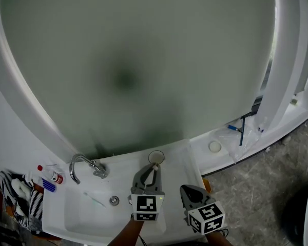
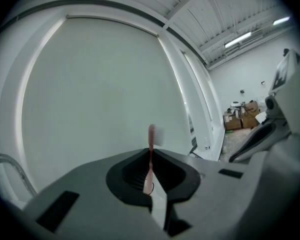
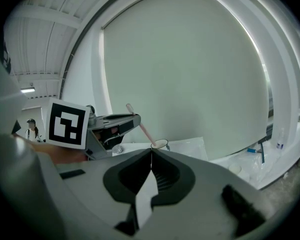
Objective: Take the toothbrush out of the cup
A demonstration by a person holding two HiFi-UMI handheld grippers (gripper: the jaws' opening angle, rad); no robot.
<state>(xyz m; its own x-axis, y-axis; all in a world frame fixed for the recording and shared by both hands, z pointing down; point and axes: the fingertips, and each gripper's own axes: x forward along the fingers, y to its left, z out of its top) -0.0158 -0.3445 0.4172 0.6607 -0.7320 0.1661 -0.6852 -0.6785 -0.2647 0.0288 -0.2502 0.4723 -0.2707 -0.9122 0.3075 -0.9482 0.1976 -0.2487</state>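
A pink toothbrush (image 2: 151, 149) stands nearly upright with its bristle head up, and my left gripper (image 2: 150, 158) is shut on its handle. In the right gripper view the toothbrush (image 3: 141, 126) slants down from the left gripper (image 3: 132, 120) to the rim of the clear cup (image 3: 160, 144); I cannot tell whether its lower end is still inside. In the head view the cup (image 1: 156, 157) stands on the sink's back edge, just beyond the left gripper (image 1: 153, 170). My right gripper (image 3: 151, 152) is shut with nothing in it and sits right of the left one (image 1: 188, 189).
The white sink (image 1: 77, 219) has a chrome faucet (image 1: 84, 165) at its left, a drain (image 1: 114, 200) and a pale stick-like item (image 1: 95, 200) in the basin. A red-capped bottle (image 1: 54, 177) and striped cloth (image 1: 20, 191) lie left. A big frosted round pane fills the back.
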